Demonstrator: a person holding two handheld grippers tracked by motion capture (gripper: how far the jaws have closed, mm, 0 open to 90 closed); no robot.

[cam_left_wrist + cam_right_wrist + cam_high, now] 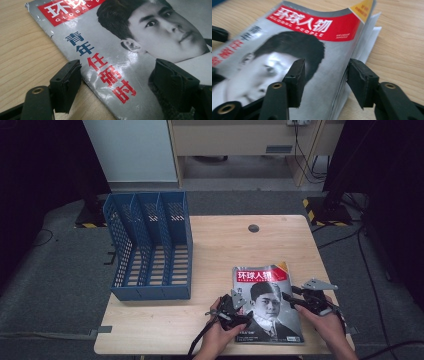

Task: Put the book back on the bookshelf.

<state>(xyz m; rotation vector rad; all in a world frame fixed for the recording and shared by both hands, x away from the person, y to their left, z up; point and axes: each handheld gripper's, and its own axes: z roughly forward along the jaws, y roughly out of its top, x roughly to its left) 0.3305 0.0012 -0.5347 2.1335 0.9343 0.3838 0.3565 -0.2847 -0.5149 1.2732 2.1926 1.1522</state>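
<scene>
One magazine (pixel 267 302), one blue three-slot file rack (pixel 150 247), one wooden table (pixel 225 245), two hand-held grippers. Magazine flat on the table's near right part, well apart from the rack standing at the far left; glossy grey cover, black-and-white portrait, red masthead band with white Chinese characters and "GLOBAL PEOPLE", a yellow corner flash, blue and red characters down the spine side; spine edge scuffed, page edges on the opposite side lifted and fanned. Left gripper (pixel 245 312) at the magazine's left edge, jaws apart and straddling that edge in the left gripper view, one over bare wood, one over the cover, clamping nothing. Right gripper (pixel 292 301) at the right edge, jaws either side of the raised pages in the right gripper view, gaps visible at both pads, not pressing
</scene>
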